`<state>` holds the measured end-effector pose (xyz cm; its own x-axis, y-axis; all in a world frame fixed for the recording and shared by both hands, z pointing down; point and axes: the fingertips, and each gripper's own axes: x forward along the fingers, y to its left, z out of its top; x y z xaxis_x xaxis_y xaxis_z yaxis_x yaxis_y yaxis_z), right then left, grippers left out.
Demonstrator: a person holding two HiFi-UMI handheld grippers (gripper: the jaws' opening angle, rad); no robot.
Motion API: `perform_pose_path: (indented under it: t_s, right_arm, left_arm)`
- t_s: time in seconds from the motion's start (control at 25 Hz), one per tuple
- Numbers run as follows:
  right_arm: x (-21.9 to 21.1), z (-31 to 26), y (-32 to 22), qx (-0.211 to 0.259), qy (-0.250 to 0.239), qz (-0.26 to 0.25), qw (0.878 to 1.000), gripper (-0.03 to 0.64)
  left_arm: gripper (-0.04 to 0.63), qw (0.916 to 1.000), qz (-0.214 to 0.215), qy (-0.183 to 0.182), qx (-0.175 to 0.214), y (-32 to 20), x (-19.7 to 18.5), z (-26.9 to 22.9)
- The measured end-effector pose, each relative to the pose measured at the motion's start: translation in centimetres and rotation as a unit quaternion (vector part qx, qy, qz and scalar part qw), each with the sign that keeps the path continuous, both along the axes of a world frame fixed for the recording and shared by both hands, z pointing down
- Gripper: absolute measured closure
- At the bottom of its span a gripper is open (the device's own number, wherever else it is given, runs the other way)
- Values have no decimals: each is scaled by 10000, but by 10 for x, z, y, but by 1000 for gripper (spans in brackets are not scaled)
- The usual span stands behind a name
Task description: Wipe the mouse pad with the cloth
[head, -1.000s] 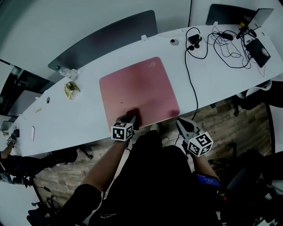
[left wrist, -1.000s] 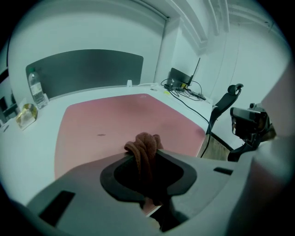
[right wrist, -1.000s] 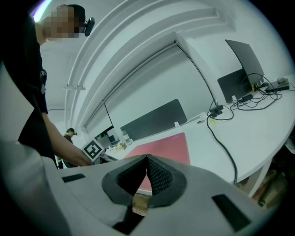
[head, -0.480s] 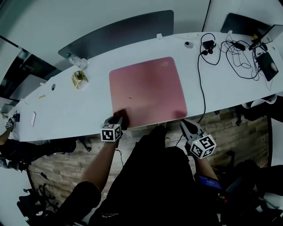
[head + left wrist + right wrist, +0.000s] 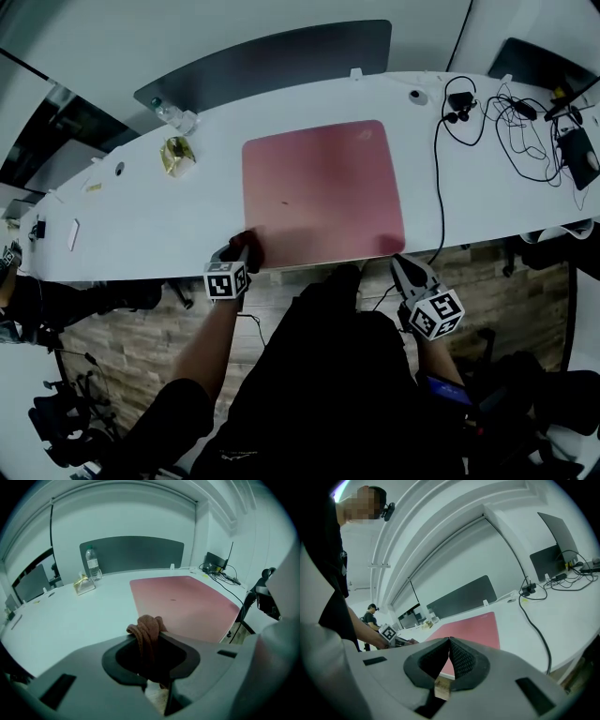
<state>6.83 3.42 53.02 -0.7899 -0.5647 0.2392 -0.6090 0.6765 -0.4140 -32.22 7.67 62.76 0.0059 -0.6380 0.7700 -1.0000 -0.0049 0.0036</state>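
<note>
A large pink mouse pad (image 5: 323,192) lies on the white desk (image 5: 141,225), also seen in the left gripper view as the pink mouse pad (image 5: 187,604) and in the right gripper view as the mouse pad (image 5: 471,627). My left gripper (image 5: 242,249) is at the pad's near left corner, shut on a brown cloth (image 5: 147,630) that bunches up between its jaws. The cloth (image 5: 250,249) shows dark at the desk's front edge. My right gripper (image 5: 405,269) hangs off the desk's front edge, right of the pad, shut with nothing in it (image 5: 449,641).
A water bottle (image 5: 173,116) and a gold wrapped item (image 5: 177,155) stand at the back left. A black cable (image 5: 438,169) runs right of the pad, with tangled cables (image 5: 525,122) and devices at the far right. A grey divider (image 5: 272,61) lines the back edge.
My left gripper has drawn the cloth toward me and leftward, from on the pad's near edge to its near left corner at the desk's edge. The right gripper has barely moved.
</note>
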Motion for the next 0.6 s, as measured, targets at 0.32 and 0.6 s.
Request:
perform_pose_path:
  t_s: [0.32,0.6]
  right_arm:
    - [5,-2,-14,-6,-39,26,10000,591]
    - [2,2,-27,-58,-96,46,9999,591]
  left_arm:
    - [503,9971,-757,-27,75,13,-39,-8]
    - [505,9945,-1001,52,309,-7,-59,-23]
